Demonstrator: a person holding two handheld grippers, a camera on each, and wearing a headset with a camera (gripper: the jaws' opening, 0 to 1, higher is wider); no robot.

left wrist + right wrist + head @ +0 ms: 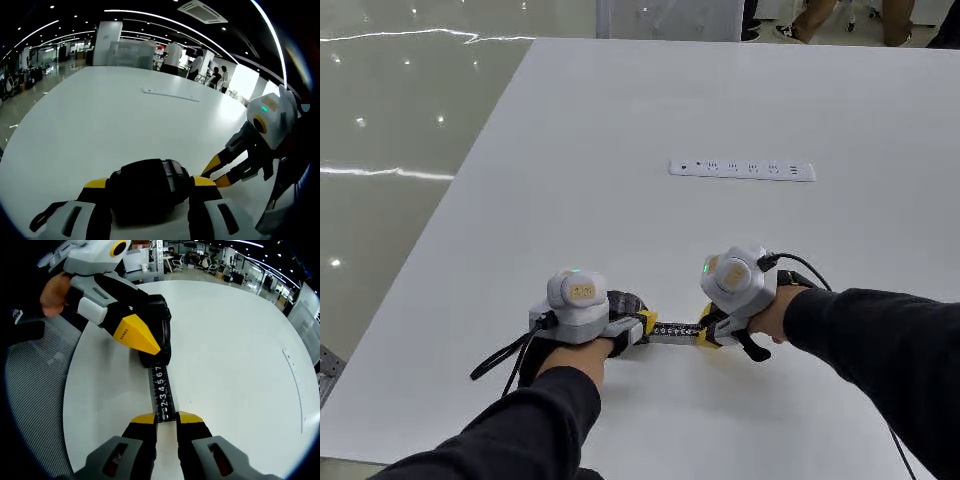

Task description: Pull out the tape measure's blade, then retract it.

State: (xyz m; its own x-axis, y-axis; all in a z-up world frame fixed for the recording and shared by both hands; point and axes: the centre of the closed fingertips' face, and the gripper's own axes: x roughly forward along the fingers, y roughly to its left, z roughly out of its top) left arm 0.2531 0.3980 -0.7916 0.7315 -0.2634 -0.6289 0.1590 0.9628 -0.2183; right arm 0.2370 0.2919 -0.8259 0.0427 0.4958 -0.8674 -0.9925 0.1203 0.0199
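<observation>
- My left fingers [98,184] clamped the round black tape measure case [150,192], bottom centre of frame, on the white surface [100,110].
- My right fingers [142,419] pinched the tip of the black white-numbered blade [160,385], little drawn out.
- I judged a straight, level pull best.

One tape measure [147,187] sits near, between two grippers, left [635,318] and right [706,333]. One power strip [742,170] lies far on one table [620,120].

black rounded tape measure case [163,322], black flat blade [162,387] with white numerals, yellow-tipped grey left gripper [150,183] and right gripper [166,418], white table [620,120].
</observation>
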